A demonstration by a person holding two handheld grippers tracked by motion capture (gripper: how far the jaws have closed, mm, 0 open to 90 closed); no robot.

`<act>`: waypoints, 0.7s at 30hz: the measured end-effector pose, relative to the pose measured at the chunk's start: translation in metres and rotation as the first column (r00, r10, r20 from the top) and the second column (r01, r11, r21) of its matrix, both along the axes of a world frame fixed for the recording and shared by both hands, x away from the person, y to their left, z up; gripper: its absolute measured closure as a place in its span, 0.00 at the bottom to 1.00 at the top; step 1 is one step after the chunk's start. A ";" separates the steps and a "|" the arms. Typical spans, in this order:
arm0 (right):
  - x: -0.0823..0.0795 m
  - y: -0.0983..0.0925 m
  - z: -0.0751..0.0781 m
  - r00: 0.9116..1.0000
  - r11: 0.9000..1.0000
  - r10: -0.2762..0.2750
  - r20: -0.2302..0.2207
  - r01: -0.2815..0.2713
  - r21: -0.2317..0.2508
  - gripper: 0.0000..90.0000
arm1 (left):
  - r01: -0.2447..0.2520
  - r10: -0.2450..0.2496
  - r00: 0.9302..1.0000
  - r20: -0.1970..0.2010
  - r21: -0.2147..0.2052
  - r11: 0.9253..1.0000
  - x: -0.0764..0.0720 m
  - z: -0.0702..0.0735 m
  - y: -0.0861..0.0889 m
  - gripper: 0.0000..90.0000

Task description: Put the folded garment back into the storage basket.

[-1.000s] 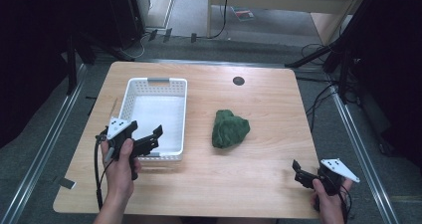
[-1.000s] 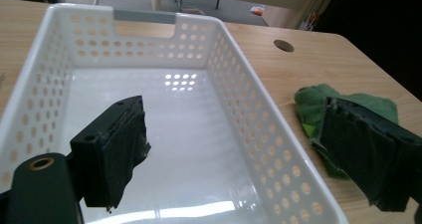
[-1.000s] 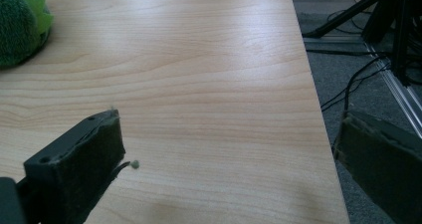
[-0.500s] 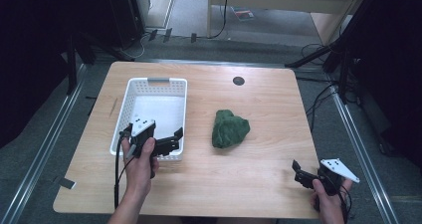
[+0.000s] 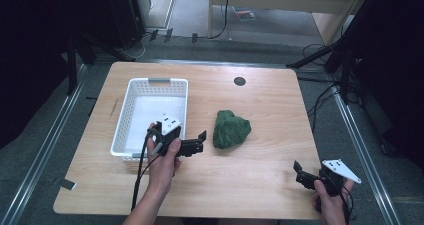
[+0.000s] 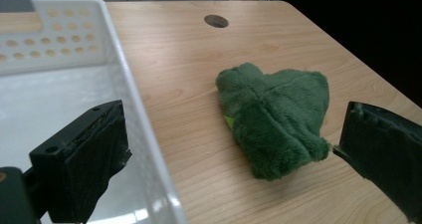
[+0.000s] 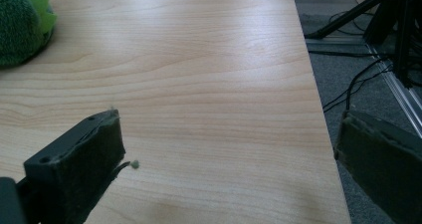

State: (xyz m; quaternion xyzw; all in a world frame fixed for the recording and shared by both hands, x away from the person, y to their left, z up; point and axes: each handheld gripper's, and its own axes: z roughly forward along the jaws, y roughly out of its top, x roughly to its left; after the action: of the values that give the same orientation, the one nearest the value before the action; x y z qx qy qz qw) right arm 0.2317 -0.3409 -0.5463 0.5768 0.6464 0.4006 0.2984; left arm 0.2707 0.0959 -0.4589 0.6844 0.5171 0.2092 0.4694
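A green plush toy (image 5: 231, 129) lies on the wooden table, right of a white perforated basket (image 5: 150, 81). My left gripper (image 5: 201, 142) hovers by the basket's front right corner, pointing at the toy with a small gap to it. Its jaws have just been opening and stand wide apart. In the left gripper view the toy (image 6: 278, 119) lies ahead of the left gripper (image 6: 231, 134), untouched, with the basket wall (image 6: 144, 134) beside the left jaw. My right gripper (image 5: 300, 174) rests open near the table's front right corner, and in its own view the right gripper (image 7: 229, 134) holds nothing.
A round cable hole (image 5: 239, 81) sits at the back of the table. The table's right edge (image 7: 318, 109) runs close to the right gripper, with cables and stand legs on the floor beyond. Bare wood spreads between the toy and the right hand.
The left hand has moved right along the basket's front edge toward the green toy, and its jaws have spread wider. The right hand has stayed still.
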 end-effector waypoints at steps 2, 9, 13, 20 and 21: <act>0.000 0.000 0.000 1.000 1.000 0.000 -0.002 0.000 0.003 0.00 | 0.005 -0.005 1.000 -0.004 0.002 1.000 0.002 -0.001 -0.008 0.00; 0.000 0.000 0.000 1.000 1.000 0.001 -0.002 -0.001 0.004 0.00 | 0.026 -0.026 1.000 -0.011 0.030 0.999 0.008 -0.008 -0.040 0.00; 0.000 0.000 0.000 1.000 1.000 0.003 -0.001 -0.003 0.004 0.00 | 0.030 -0.029 0.999 -0.023 0.044 0.999 0.011 -0.012 -0.054 0.00; 0.000 0.000 0.000 1.000 1.000 0.005 -0.003 -0.005 0.007 0.00 | 0.040 -0.037 0.999 -0.036 0.087 0.995 0.021 -0.020 -0.075 0.00; 0.000 0.000 0.000 1.000 1.000 0.006 -0.003 -0.006 0.007 0.00 | 0.043 -0.039 0.998 -0.039 0.099 0.994 0.022 -0.021 -0.078 0.00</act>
State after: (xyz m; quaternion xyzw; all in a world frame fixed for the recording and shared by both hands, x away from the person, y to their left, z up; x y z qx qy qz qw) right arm 0.2318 -0.3414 -0.5463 0.5764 0.6471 0.4029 0.2942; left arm 0.2932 0.0179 -0.4800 0.7212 0.5007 0.2122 0.4291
